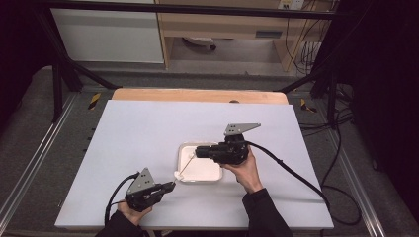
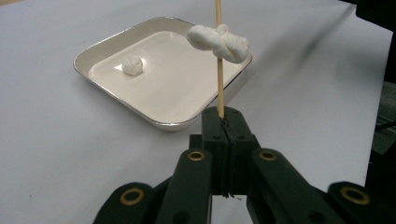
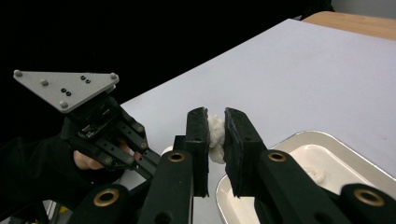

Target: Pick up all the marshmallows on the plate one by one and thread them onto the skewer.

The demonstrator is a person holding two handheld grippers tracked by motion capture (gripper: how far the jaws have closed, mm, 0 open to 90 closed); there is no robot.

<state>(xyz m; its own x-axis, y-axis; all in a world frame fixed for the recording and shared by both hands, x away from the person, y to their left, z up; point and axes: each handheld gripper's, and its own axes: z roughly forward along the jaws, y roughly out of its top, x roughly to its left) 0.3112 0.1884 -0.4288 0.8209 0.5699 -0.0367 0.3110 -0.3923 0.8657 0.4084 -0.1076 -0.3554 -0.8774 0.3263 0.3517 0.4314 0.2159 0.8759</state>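
Two hands low over table: left tongs (image 2: 223, 122) clenched on skewer (image 2: 219, 60); right tongs (image 3: 215, 140) level, pinching marshmallow (image 3: 215, 137).

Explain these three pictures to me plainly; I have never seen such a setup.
A person sits at a white table and holds a two-jaw tool in each hand. One picture looks down from above; the other two come from cameras riding on each tool.

The left tool is shut on a thin wooden skewer with white marshmallows threaded on it. The right tool pinches another marshmallow above the tray's near edge. On the table lies a shallow white tray with one loose marshmallow in it.
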